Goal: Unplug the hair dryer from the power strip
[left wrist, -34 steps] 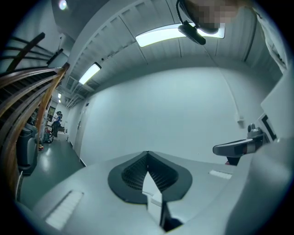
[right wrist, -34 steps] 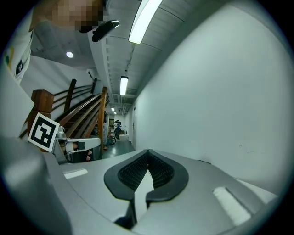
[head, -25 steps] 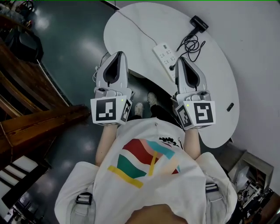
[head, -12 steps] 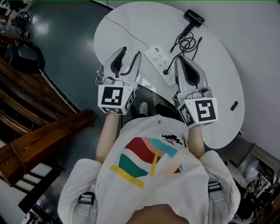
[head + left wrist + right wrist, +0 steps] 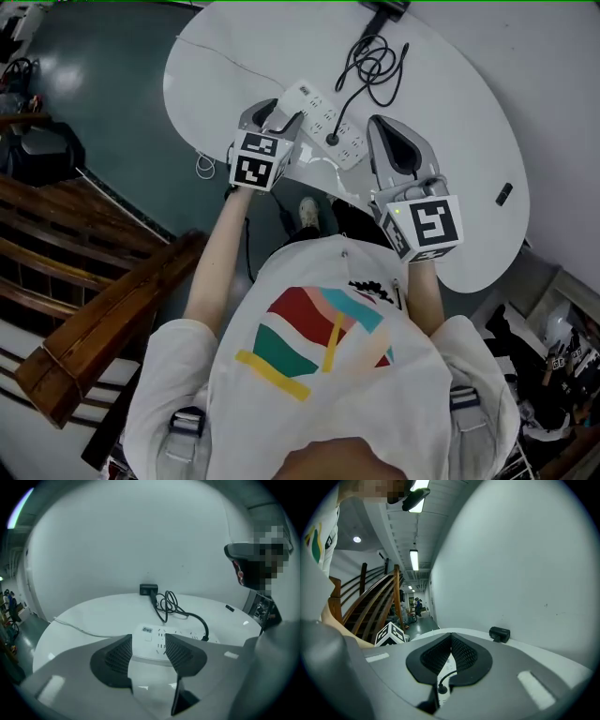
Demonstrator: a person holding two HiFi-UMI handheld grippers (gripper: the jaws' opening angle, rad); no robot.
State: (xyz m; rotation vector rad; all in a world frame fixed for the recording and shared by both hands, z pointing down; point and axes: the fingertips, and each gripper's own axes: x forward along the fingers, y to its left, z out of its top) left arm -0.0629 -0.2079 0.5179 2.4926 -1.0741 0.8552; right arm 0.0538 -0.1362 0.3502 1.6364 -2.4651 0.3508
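A white power strip (image 5: 323,120) lies on the round white table (image 5: 450,103), with a black plug (image 5: 331,141) in it. The plug's coiled black cord (image 5: 370,58) runs to the black hair dryer (image 5: 387,7) at the far edge. My left gripper (image 5: 281,120) hangs over the strip's left end. Its jaws have just been opening and stand open. In the left gripper view (image 5: 148,639) the power strip's (image 5: 157,641) end shows in the gap, untouched, with the plug (image 5: 205,638) to the right. My right gripper (image 5: 392,141) is shut and empty, just right of the strip; the plug (image 5: 442,689) shows below its jaws (image 5: 451,635).
The strip's thin white cable (image 5: 234,58) runs left across the table. A small black object (image 5: 503,193) lies near the table's right edge. Wooden stair rails (image 5: 94,309) stand on the left over a dark floor. A white wall backs the table.
My left gripper has gone forward and down to the strip's left end, and its jaws have opened. The right gripper has edged forward, still shut.
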